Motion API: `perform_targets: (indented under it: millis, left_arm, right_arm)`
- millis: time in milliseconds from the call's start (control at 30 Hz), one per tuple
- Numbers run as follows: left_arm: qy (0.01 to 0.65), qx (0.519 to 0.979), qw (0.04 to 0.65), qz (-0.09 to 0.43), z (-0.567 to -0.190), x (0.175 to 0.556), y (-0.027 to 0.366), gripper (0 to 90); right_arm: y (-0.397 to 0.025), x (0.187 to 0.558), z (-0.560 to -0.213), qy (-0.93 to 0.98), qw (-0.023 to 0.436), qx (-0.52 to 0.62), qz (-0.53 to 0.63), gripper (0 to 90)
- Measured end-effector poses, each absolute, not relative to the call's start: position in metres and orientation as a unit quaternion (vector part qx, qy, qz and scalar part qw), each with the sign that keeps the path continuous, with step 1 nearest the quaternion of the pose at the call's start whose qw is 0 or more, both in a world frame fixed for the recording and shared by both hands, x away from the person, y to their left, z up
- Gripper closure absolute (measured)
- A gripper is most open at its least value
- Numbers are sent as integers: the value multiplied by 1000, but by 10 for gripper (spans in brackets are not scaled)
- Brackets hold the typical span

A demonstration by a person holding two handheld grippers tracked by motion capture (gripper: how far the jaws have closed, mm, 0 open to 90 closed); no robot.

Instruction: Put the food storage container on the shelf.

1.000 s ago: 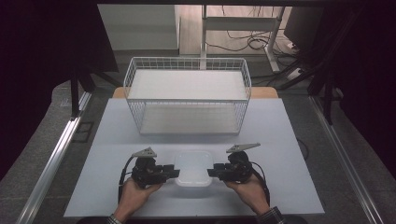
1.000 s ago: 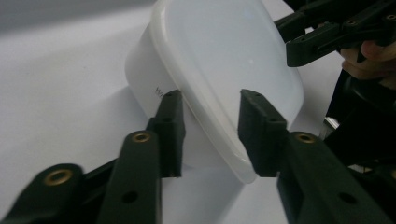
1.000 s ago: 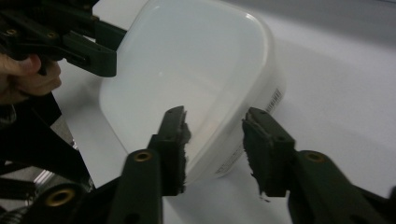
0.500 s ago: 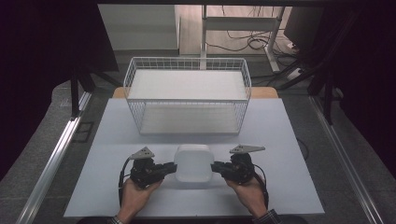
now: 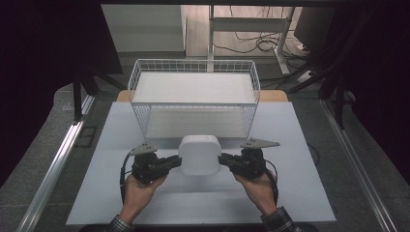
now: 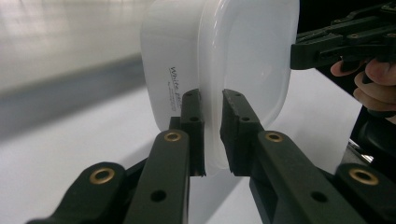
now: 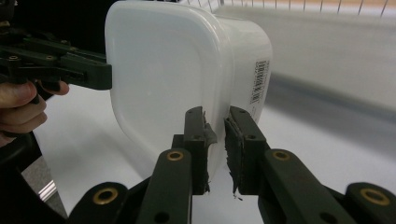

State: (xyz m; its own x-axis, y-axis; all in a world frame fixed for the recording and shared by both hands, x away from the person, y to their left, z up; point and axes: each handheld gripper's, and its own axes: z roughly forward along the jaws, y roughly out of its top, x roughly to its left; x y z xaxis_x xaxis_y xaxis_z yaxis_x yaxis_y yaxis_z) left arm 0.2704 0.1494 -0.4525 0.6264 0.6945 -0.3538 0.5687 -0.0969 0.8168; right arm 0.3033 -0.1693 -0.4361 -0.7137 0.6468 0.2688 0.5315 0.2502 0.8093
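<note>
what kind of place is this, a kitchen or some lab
Most likely a lab or recording setup, not a kitchen: a bare white table ringed by dark curtains, cables trailing over the floor behind, and a lone wire basket.

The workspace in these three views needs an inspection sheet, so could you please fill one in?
Surface: white table top, bare around the work.
Job's things: white plastic container with lid, held tipped on edge between both grippers; white wire basket behind it.
Clutter: nothing seen.
Grippers: left gripper and right gripper each clamp the container's rim.
Cables: black cable loops at the left gripper; floor cables beyond the table.
Surroundings: dark curtains, white desk frame.
</note>
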Motion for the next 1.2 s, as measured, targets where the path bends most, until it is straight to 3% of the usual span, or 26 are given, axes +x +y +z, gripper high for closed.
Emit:
perform_targets:
  millis: [1200]
  left_arm:
    - [397, 721, 557, 113, -346, 326, 176, 803]
  right_arm:
    - [-145, 358, -325, 771, 117, 332, 531, 784]
